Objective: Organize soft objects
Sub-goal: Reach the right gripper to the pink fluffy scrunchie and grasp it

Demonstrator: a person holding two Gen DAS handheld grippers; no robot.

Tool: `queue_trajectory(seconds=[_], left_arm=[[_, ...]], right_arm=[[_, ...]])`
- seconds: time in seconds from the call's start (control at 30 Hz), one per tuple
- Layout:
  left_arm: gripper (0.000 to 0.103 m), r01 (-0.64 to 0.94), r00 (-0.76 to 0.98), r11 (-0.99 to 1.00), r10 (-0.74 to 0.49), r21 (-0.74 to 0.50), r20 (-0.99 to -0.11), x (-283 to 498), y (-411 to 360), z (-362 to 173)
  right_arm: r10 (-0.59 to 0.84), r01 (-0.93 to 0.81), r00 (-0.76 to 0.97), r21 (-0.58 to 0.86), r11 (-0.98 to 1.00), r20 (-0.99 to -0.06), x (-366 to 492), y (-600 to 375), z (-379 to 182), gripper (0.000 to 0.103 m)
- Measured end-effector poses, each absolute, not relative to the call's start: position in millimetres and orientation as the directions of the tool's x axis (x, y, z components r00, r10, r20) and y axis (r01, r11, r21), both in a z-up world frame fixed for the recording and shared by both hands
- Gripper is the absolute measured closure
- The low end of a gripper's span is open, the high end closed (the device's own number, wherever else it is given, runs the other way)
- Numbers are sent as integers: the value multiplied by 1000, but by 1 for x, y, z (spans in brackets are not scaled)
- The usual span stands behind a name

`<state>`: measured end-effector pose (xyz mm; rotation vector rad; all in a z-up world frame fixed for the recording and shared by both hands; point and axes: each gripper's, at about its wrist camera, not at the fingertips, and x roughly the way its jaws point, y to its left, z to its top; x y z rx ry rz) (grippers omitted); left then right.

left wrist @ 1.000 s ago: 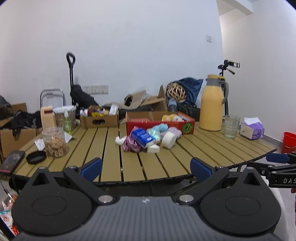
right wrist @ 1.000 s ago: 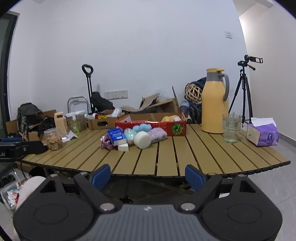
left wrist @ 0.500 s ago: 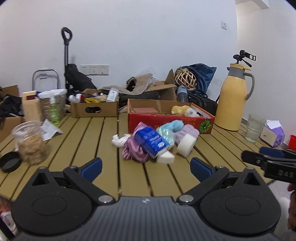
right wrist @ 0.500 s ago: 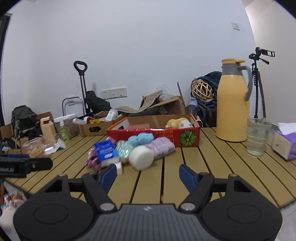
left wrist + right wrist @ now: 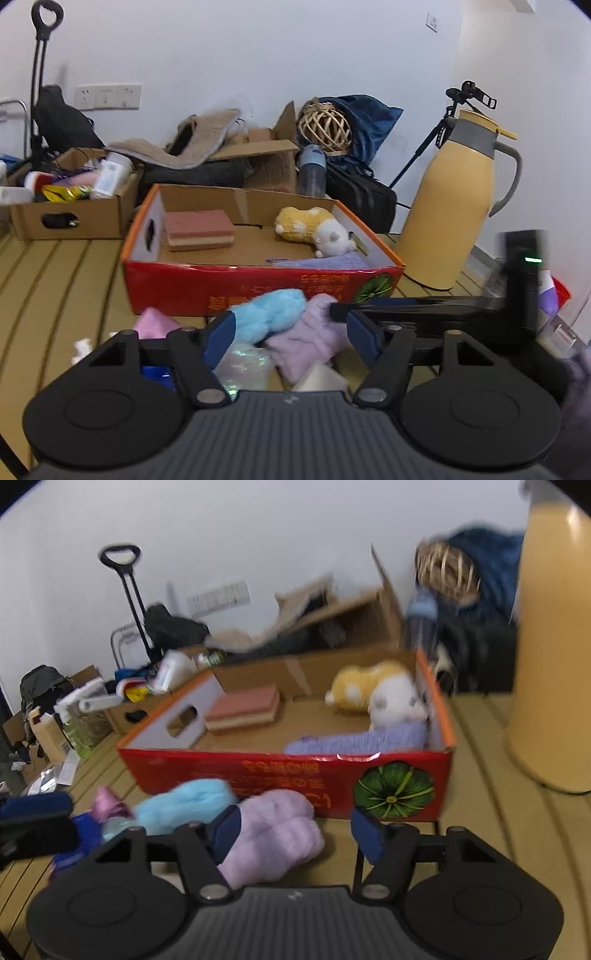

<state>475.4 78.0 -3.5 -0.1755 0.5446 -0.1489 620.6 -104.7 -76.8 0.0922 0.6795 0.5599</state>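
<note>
The left gripper [image 5: 290, 338] has its blue pads part-way apart and closing. Between them lie the fluffy sky-blue piece [image 5: 271, 314] and the lilac plush piece [image 5: 314, 339], but neither pad presses on either yet, so it holds nothing. The right gripper [image 5: 295, 829] is in the same state: jaws half open and narrowing, its left pad just at the edge of the lilac plush piece [image 5: 275, 834], its right pad over bare table slats, nothing gripped. I judge both hands are aimed at this same little heap because it is what remains outside the box — the left going for the blue piece, the right for the lilac one.

Just past the fingertips, touching the heap, stands the red cardboard box [image 5: 258, 284] with a pumpkin printed at its corner. It sits close behind the pile, so each lift should be short. Inside it a pink sponge block [image 5: 199, 229] lies at the far left, a yellow-and-white plush toy [image 5: 314, 229] at the far right, and a lavender knitted cloth [image 5: 321, 263] against the near wall.

The loose things look squashy and light. The blue one is woolly, the lilac one quilted in soft ridges, and beside the left fingers a shiny pink cloth [image 5: 157, 326] and a crinkly clear packet [image 5: 245, 363] lie tangled with them. A yellow jug [image 5: 450, 206] stands well off to the right.
</note>
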Motion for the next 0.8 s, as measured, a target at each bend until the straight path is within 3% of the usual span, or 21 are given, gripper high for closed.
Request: queue_trajectory(seconds=[0.03,0.07,0.17,0.2,0.3,0.4,0.53,0.57,0.67,0.8], left_arm=[[35,110,847,975,-194,-195,-495,475,72,-5],[35,128,849,975,-202,-180,-488,474,67,-5],[34,178,845,973,-227,-146,-484,473,50,-10],[34,183,841,973,-231,-144,-490,474,44,-12],[34,199,820,967,-252,-157,-514,473,27,-23],[34,239,790,953,-302,-186,-533,471,7,-28],[34,151,815,977,-209,-150,-541,478,-3,-32],[34,107,824,984,-168,-142,-541,480,1,-32],[34,-3,827,984,-98,-178,-553,486,23,-34],[35,-94,820,974,-42,-208,-571,486,48,-38]], right_arm=[[540,-466,618,286,837,-572,629,-105,-83,56],[576,-475,596,332,815,-560,634,-107,-90,80],[624,-465,575,417,781,-529,629,-126,-98,90],[616,-458,582,411,788,-530,624,-134,-96,103],[527,-373,654,375,849,-543,594,-167,-89,103],[538,-316,664,457,831,-519,563,-208,-90,103],[540,-314,702,478,820,-464,555,-227,-88,90],[556,-339,682,469,816,-474,561,-221,-87,79],[643,-453,608,463,762,-465,585,-191,-85,36],[651,-481,566,439,759,-506,628,-141,-94,41]])
